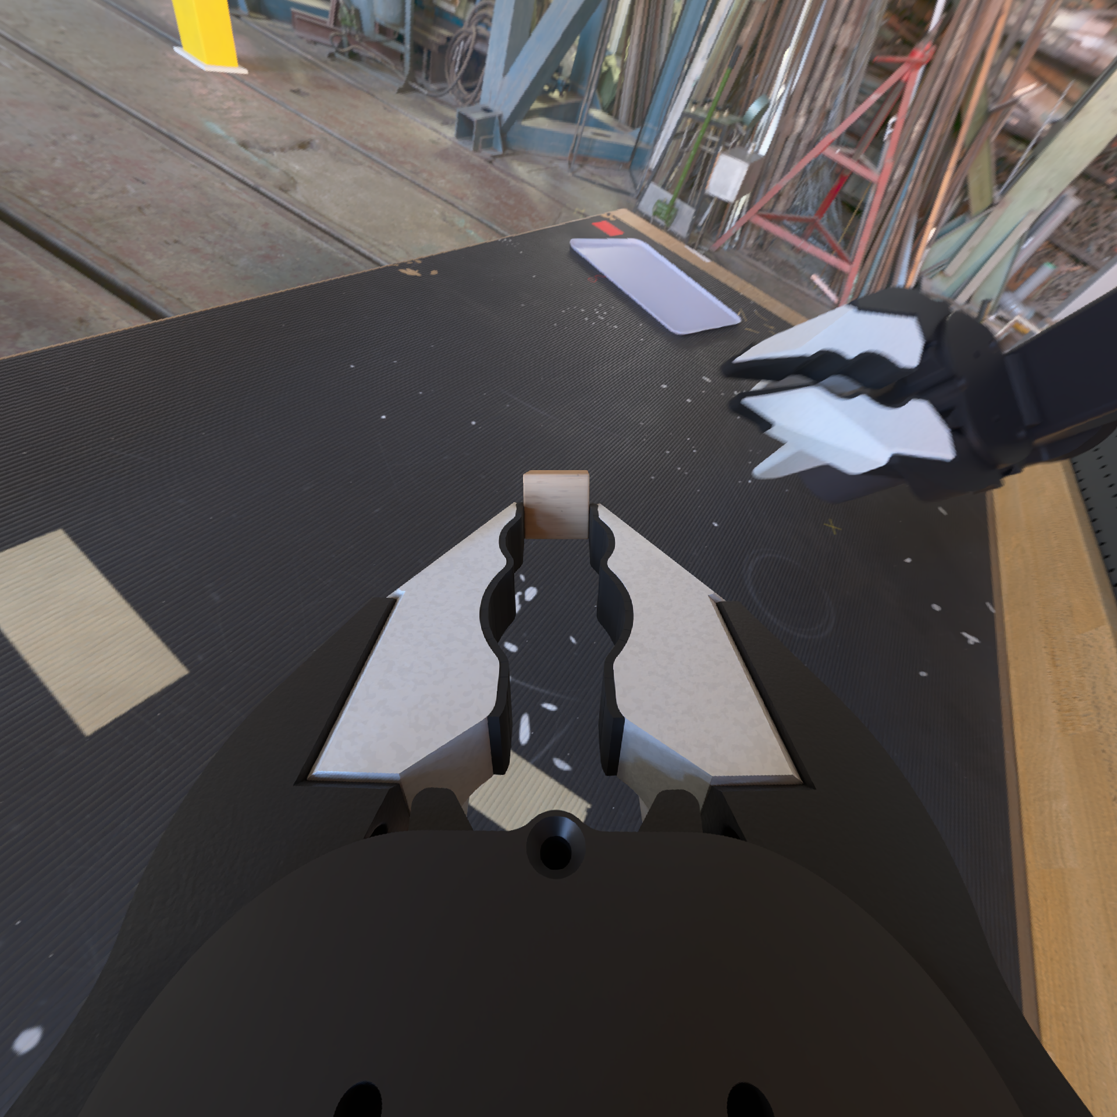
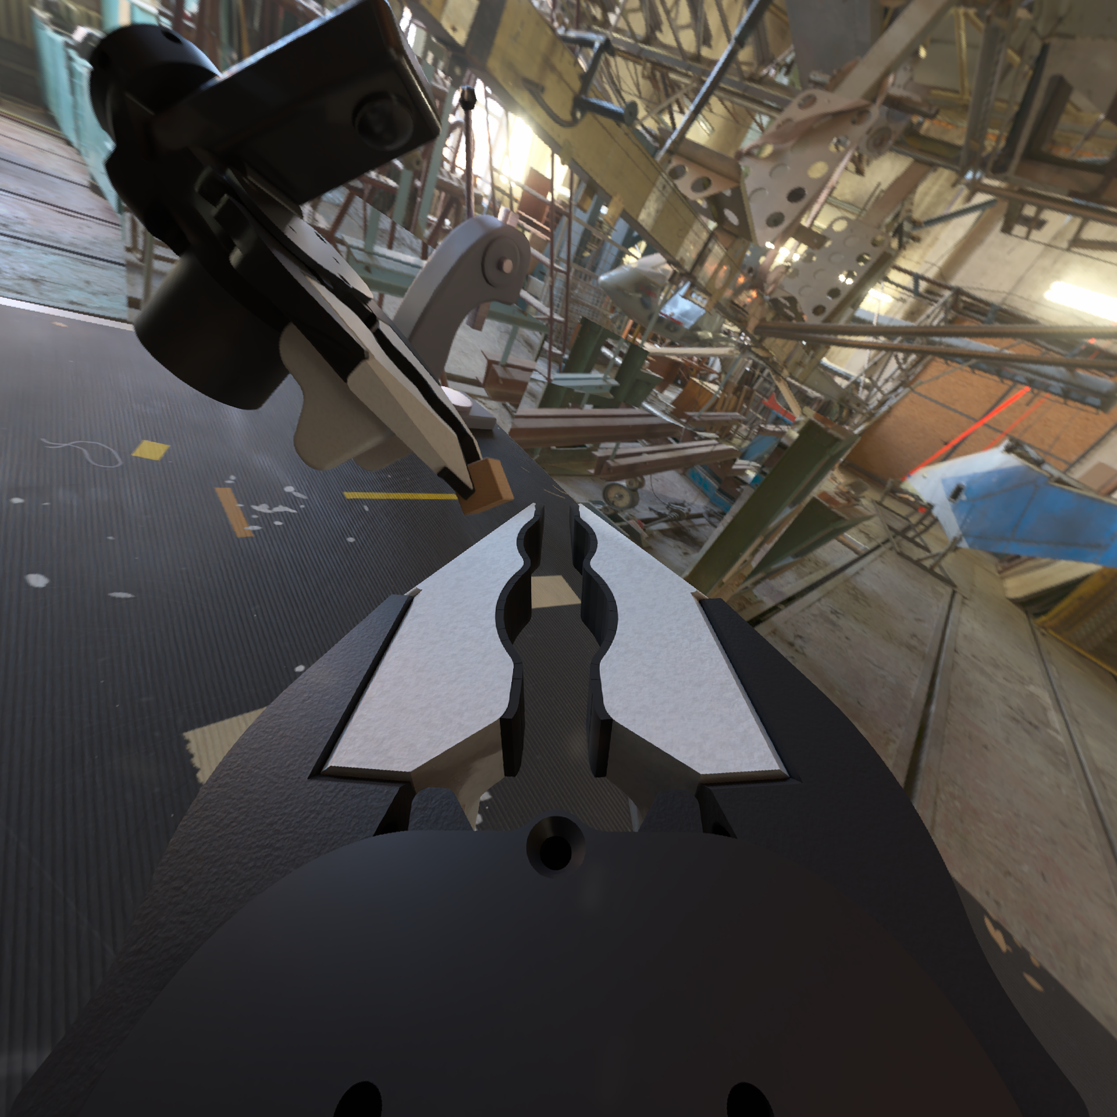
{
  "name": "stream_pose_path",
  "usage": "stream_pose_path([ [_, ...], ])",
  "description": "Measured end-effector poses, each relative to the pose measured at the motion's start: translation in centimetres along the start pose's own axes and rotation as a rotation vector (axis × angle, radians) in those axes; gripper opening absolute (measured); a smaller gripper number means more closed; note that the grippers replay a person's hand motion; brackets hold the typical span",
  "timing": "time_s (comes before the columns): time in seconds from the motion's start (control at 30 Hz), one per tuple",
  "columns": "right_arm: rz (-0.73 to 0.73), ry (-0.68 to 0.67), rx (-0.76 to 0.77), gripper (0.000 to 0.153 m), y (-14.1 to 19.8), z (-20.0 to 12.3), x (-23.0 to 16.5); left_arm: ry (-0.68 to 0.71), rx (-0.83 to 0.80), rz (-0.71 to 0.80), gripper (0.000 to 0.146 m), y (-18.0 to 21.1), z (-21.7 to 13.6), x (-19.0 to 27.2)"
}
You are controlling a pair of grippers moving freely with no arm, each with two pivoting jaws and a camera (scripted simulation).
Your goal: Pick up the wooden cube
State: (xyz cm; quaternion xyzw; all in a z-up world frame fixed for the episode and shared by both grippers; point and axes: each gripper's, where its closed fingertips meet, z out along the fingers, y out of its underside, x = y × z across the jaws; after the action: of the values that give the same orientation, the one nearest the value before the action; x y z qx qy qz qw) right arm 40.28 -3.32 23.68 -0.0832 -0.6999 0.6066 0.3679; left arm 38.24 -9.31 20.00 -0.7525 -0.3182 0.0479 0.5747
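The wooden cube (image 1: 555, 505) is a small light-brown block held between the fingertips of my left gripper (image 1: 556, 514), which is shut on it. In the right wrist view the cube (image 2: 488, 486) sits at the tip of the left gripper (image 2: 465, 483), which tilts down over the dark mat (image 2: 151, 604). I cannot tell whether the cube touches the mat. My right gripper (image 2: 556, 514) is empty, its jaws a narrow gap apart, pointing toward the cube from close by. It also shows in the left wrist view (image 1: 734, 387) at the right, above the mat.
A white tray (image 1: 653, 284) lies at the mat's far corner beside a small red patch (image 1: 607, 228). A tan patch (image 1: 78, 628) marks the mat at the left. A wooden table edge (image 1: 1052, 665) runs along the right. A grey curved fixture (image 2: 471, 284) stands beyond the cube.
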Motion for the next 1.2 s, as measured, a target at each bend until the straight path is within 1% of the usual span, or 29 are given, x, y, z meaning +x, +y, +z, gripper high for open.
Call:
stream_pose_path([
  [0.13,0.029,0.044,-0.017,0.008,0.8,0.8,-0.6,0.008,0.014,0.002,0.021,-0.1,-0.2,0.1],
  [0.23,0.045,0.048,-0.026,0.008,1.0,1.1,-1.1,0.005,0.016,0.001,0.021,-0.1,-0.2,0.0],
  [0.5,0.035,0.051,-0.039,0.008,1.2,1.5,-2.1,0.012,0.01,0.004,0.021,0.0,0.2,0.1],
  [0.87,0.068,0.054,-0.063,0.008,1.7,1.5,-1.8,0.021,0.01,-0.006,0.021,0.2,0.3,0.1],
  [1.2,0.106,0.086,-0.073,0.008,2.1,1.4,-1.0,0.017,0.015,-0.004,0.021,0.1,0.5,0.2],
])
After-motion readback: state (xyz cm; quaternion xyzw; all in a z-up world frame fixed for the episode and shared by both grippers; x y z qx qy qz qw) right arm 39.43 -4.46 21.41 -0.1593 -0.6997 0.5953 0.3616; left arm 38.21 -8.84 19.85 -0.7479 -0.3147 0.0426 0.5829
